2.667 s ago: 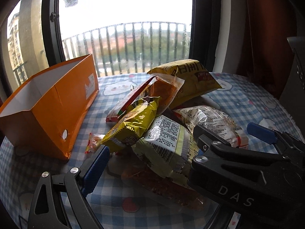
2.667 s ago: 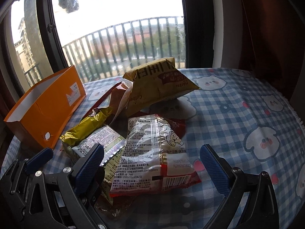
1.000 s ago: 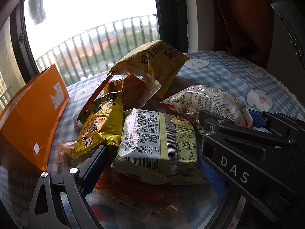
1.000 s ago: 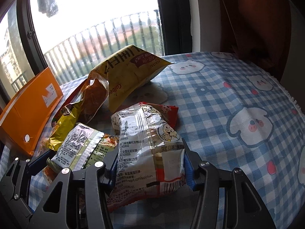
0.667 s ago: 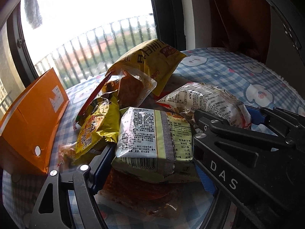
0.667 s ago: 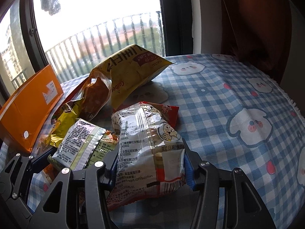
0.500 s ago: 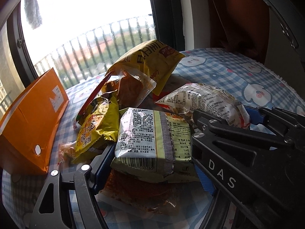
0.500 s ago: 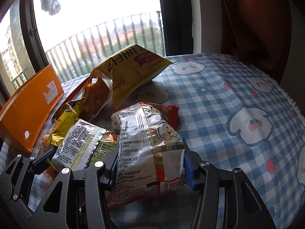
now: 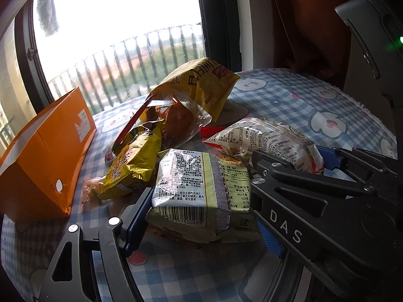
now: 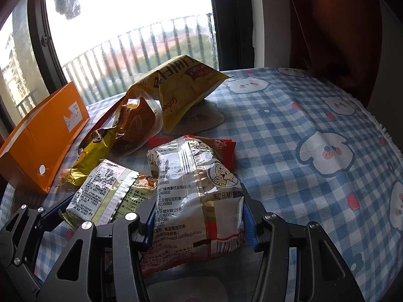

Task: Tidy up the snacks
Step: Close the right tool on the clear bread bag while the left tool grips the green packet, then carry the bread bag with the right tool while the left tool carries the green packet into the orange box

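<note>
Two grippers, both loaded: left gripper [image 9: 201, 219] clamped on green packet [image 9: 199, 191] at frame centre, right gripper [image 10: 199, 222] clamped on white packet [image 10: 196, 201], lower centre.

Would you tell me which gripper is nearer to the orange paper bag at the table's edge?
Left. The left gripper is shut on the pale green snack pack, just beside the orange paper bag. The right gripper grips the white snack pack, farther from it.

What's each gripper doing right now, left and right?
Left gripper: closed on the green noodle packet.
Right gripper: closed on the white snack bag.
</note>
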Motion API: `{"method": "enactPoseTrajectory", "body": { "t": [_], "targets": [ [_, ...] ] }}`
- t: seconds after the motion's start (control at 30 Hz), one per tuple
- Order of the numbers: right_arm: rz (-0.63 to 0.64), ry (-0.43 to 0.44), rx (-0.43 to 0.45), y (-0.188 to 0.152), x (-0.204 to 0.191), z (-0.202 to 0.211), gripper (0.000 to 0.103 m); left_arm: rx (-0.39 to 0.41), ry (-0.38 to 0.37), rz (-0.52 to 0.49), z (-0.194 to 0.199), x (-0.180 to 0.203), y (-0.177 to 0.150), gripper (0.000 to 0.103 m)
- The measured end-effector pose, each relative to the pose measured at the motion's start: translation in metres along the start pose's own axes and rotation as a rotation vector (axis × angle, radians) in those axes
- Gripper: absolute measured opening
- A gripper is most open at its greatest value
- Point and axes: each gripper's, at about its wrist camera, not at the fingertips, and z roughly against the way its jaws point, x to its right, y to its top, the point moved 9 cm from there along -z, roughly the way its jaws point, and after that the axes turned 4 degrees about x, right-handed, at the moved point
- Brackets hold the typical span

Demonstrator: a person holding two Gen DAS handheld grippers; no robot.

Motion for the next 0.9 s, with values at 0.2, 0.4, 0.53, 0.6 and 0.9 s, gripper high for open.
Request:
{"method": "enactPoseTrajectory", "body": {
  "t": [0.2, 0.4, 0.53, 0.6, 0.9],
  "targets": [
    [0.012, 0.0, 0.014, -0.001, -0.01, 0.013, 0.056, 0.031, 0.005, 0.015, 0.015, -0.004, 0.0, 0.078],
    [0.027, 0.006, 0.043, 0.001, -0.022, 0.028, 0.056, 0.073, 0.021, 0.022, 0.032, -0.012, 0.003, 0.078],
    [0.033, 0.014, 0.065, 0.004, -0.031, 0.037, 0.056, 0.1, 0.034, 0.025, 0.044, -0.019, 0.004, 0.077],
    [0.036, 0.017, 0.078, 0.006, -0.036, 0.042, 0.056, 0.113, 0.041, 0.025, 0.049, -0.023, 0.006, 0.077],
    [0.062, 0.041, 0.131, 0.018, -0.062, 0.064, 0.056, 0.175, 0.08, 0.044, 0.076, -0.042, 0.014, 0.077]
  ]
}}
